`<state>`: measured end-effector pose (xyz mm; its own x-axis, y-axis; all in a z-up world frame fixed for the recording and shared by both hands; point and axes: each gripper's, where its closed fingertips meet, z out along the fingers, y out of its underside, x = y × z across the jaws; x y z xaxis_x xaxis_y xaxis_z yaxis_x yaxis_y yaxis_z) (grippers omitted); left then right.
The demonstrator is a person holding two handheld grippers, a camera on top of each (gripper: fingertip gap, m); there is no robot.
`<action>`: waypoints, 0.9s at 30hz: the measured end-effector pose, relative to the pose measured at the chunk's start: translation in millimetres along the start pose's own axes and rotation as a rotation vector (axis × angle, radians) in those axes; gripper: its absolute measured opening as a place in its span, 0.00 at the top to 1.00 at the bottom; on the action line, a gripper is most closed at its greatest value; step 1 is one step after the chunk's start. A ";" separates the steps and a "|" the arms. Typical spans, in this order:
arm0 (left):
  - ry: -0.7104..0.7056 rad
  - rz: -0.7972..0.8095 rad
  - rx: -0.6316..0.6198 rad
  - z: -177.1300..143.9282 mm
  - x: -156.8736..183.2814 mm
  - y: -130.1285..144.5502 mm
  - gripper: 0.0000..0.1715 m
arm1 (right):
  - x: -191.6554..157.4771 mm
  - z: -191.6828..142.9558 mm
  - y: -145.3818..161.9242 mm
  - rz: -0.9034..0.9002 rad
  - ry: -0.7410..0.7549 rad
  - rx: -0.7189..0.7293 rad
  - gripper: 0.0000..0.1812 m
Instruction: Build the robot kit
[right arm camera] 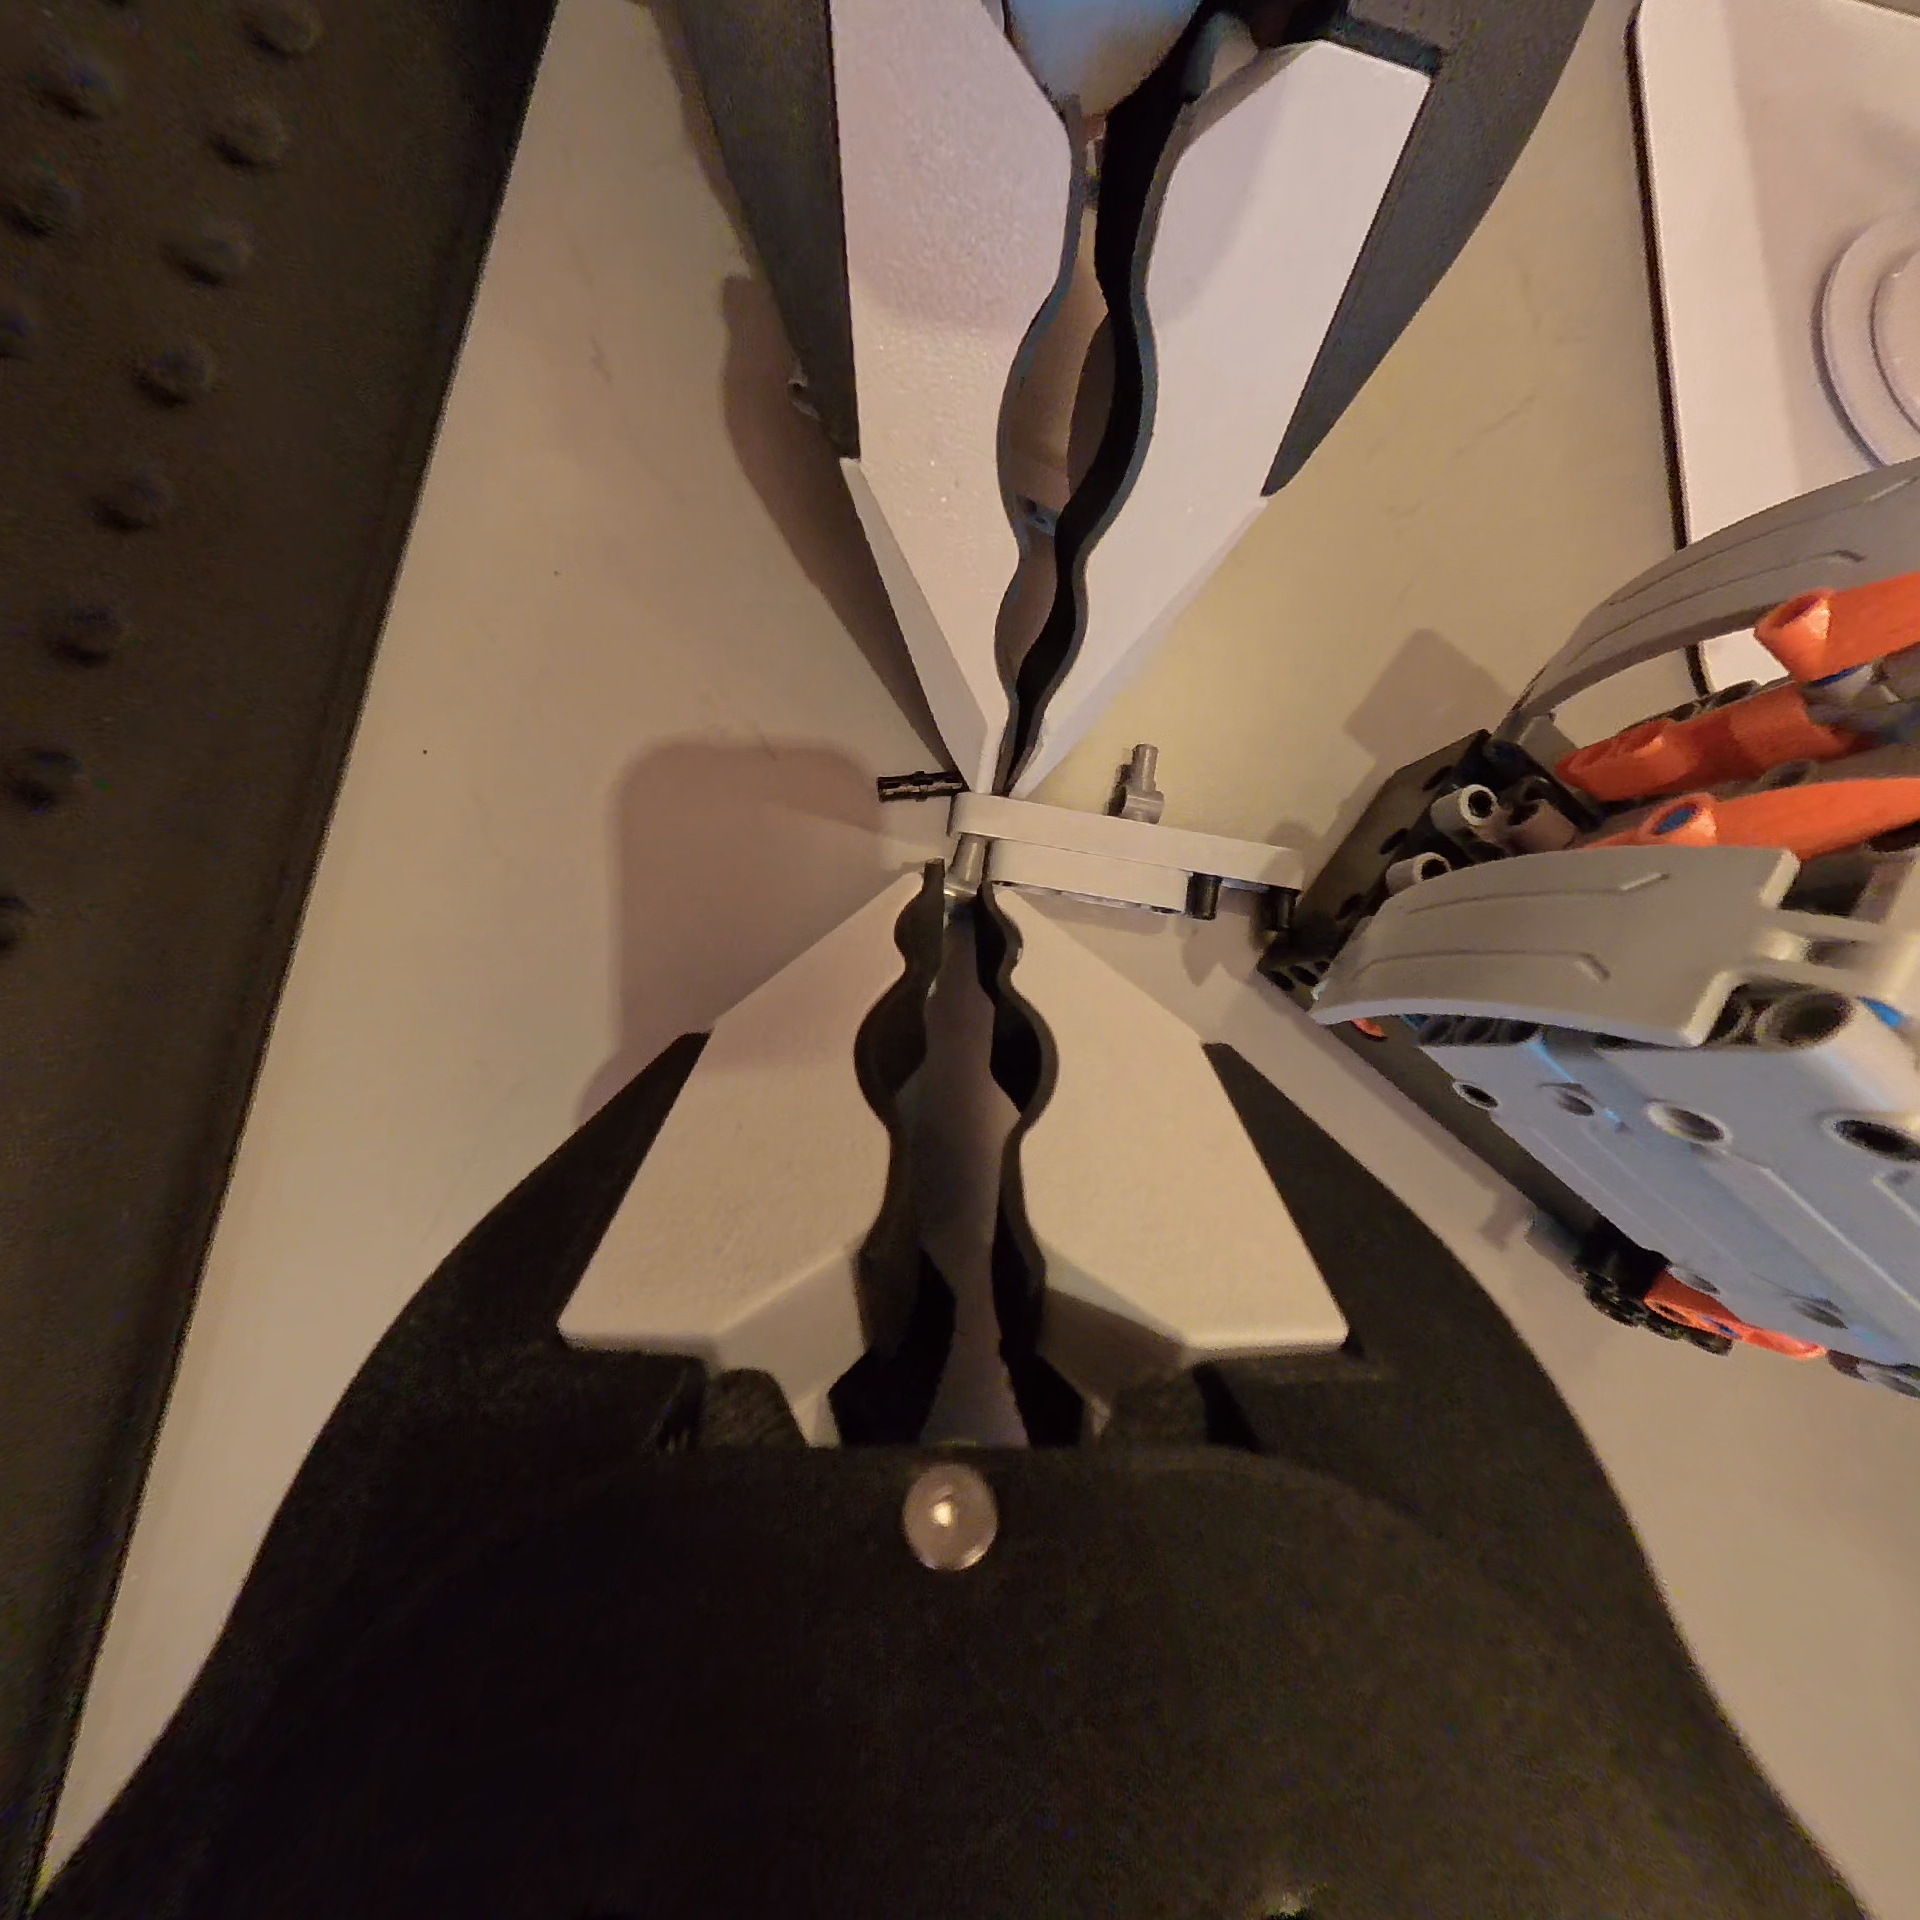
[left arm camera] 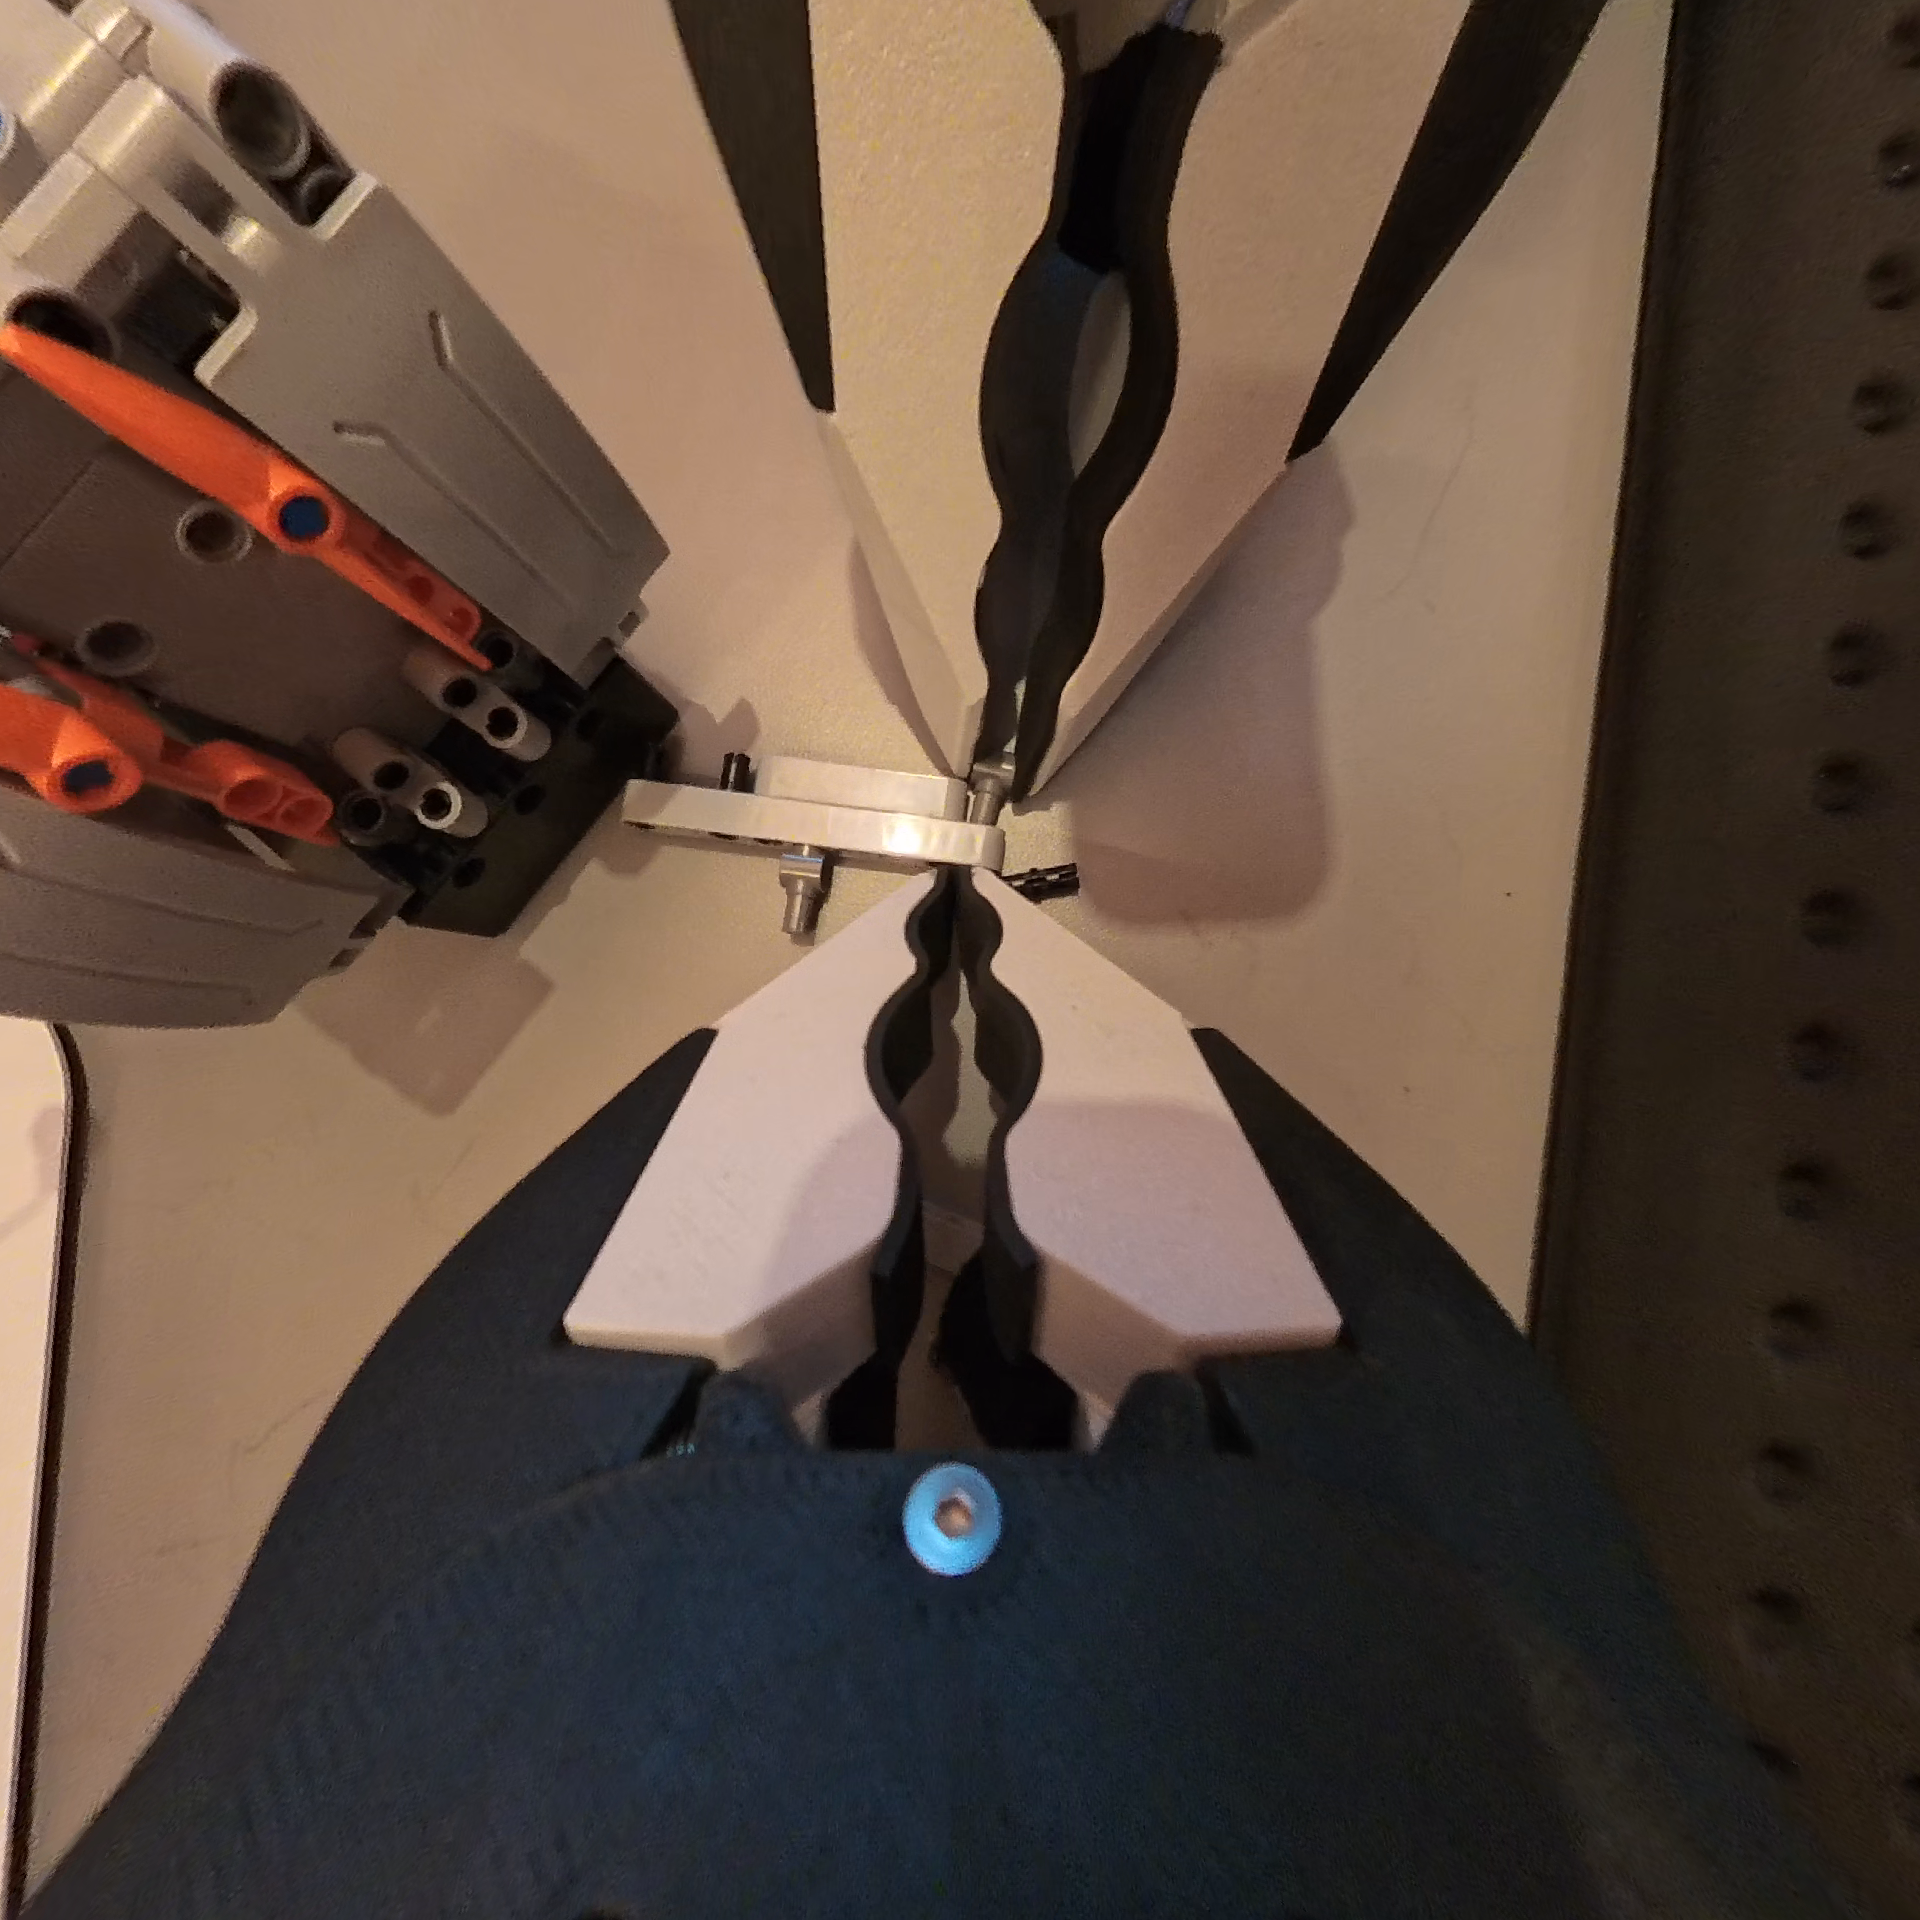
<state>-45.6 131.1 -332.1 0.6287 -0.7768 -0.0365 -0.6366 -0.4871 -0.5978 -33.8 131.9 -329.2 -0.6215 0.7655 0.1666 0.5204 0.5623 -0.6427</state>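
Two stacked light grey beams [left arm camera: 831,821] hang just above the white table, next to a grey and orange brick model [left arm camera: 312,623]. My left gripper [left arm camera: 951,883] is shut on the beams' near end. My right gripper [left arm camera: 995,774] comes in from the opposite side and is shut on a small grey pin [left arm camera: 984,800] seated in that same end. In the right wrist view my right gripper [right arm camera: 961,883] pinches the grey pin [right arm camera: 966,860], and the left gripper [right arm camera: 1003,784] holds the beams [right arm camera: 1122,842]. Another grey pin [right arm camera: 1141,790] and a black pin [right arm camera: 1205,894] stick out of the beams.
A loose black pin [left arm camera: 1049,878] lies on the table by the fingertips; it also shows in the right wrist view [right arm camera: 914,787]. A dark studded metal strip [left arm camera: 1766,935] runs along the table's edge. A white board [right arm camera: 1818,260] lies beyond the brick model [right arm camera: 1610,987]. The tips of both grippers are at nearly the same place.
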 end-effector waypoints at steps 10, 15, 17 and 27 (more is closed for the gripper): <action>-0.022 -0.002 0.007 0.1 0.2 0.2 1.00 | -2.0 0.3 -1.2 0.036 0.010 0.024 0.98; -0.034 -0.013 0.016 0.1 0.3 0.2 1.00 | -1.9 0.9 -1.5 -0.008 0.031 0.031 0.99; -0.034 -0.015 0.013 0.0 0.3 0.3 1.00 | -1.9 1.0 -1.7 -0.025 0.038 0.026 0.99; -0.030 -0.032 0.019 -0.1 0.7 0.6 1.00 | -2.7 1.7 -2.6 -0.085 0.091 0.014 0.99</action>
<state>-45.6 130.3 -332.4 0.6614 -0.7489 -0.0408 -0.6077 -0.5033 -0.6143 -34.5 127.8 -329.2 -0.6067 0.7411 0.2876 0.4600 0.6223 -0.6334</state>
